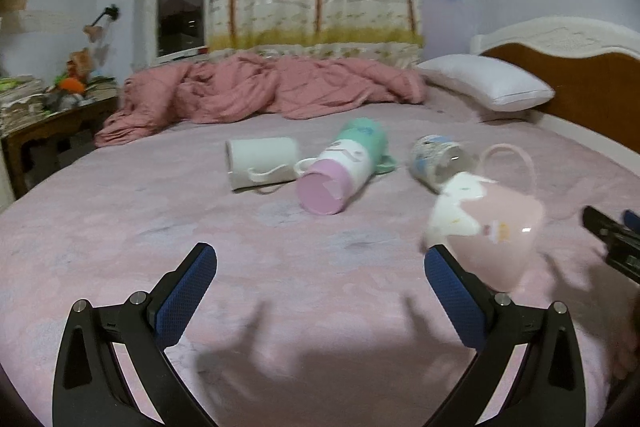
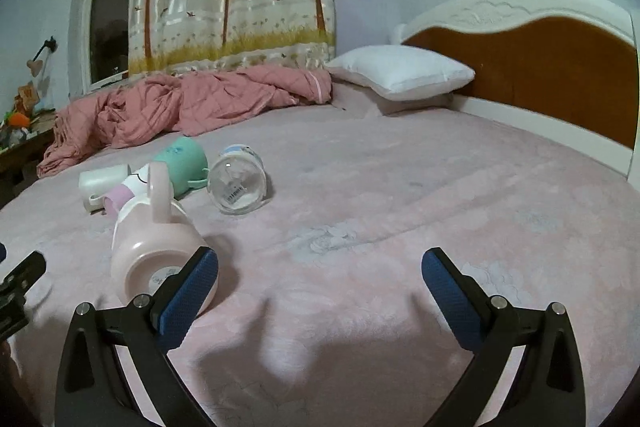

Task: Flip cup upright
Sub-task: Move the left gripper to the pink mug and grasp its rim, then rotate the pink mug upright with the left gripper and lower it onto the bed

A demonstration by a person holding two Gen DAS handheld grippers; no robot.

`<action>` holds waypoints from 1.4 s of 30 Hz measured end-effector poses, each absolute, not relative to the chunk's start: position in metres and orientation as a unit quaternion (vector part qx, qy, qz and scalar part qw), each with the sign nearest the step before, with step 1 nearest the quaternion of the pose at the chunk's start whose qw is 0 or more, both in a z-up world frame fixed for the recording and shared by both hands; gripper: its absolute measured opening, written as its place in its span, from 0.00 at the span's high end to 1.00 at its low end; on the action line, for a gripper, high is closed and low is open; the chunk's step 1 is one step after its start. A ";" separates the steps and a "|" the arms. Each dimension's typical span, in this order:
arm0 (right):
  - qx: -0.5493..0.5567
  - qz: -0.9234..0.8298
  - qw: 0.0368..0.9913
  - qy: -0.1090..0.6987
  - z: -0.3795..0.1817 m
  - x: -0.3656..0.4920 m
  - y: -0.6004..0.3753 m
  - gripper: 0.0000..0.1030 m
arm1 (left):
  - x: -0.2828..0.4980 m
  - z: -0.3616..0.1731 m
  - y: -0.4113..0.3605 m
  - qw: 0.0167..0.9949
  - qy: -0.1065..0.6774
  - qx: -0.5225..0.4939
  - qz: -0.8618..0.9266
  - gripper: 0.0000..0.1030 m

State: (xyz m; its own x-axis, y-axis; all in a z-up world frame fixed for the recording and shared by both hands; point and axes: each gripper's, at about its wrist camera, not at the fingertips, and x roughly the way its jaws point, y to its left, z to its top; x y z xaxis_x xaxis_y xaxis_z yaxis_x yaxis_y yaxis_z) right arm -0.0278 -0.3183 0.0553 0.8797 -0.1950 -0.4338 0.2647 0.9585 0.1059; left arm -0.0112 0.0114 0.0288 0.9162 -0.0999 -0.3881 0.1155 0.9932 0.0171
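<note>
A pale pink mug with a white band (image 1: 492,227) lies on its side on the pink bed (image 1: 280,267), handle up, base toward me; it also shows in the right wrist view (image 2: 156,251). My left gripper (image 1: 320,267) is open and empty, its right fingertip just left of the mug. My right gripper (image 2: 320,267) is open and empty, its left fingertip beside the mug's base. Farther back lie a white mug (image 1: 260,163), a pink-white-green cup (image 1: 340,171), and a clear glass cup (image 1: 438,157), all on their sides.
A crumpled pink quilt (image 1: 260,91) lies along the far side of the bed. A white pillow (image 1: 488,81) rests by the wooden headboard (image 1: 580,83). A cluttered side table (image 1: 48,107) stands at the left. The right gripper's tip (image 1: 612,239) shows at the right edge.
</note>
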 end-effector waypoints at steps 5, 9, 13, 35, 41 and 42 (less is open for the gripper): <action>0.121 -0.122 0.960 0.222 0.052 -0.026 -0.334 0.00 | -0.010 0.043 0.006 0.972 0.216 0.002 -0.095 0.00; 0.115 -0.135 0.957 0.229 0.048 -0.025 -0.332 0.00 | 0.007 0.061 -0.004 0.960 0.252 -0.041 -0.115 0.00; 0.100 -0.137 0.959 0.228 0.050 -0.025 -0.326 0.00 | 0.028 0.070 -0.018 0.946 0.285 -0.088 -0.130 0.00; 0.111 -0.144 0.954 0.238 0.047 -0.025 -0.335 0.00 | 0.130 -0.014 -0.044 0.726 0.536 -0.391 -0.183 0.04; 0.108 -0.144 0.954 0.240 0.047 -0.024 -0.336 0.00 | 0.133 -0.016 -0.040 0.690 0.550 -0.420 -0.212 0.21; 0.107 -0.144 0.954 0.241 0.047 -0.024 -0.336 0.00 | 0.134 -0.015 -0.042 0.692 0.551 -0.414 -0.214 0.21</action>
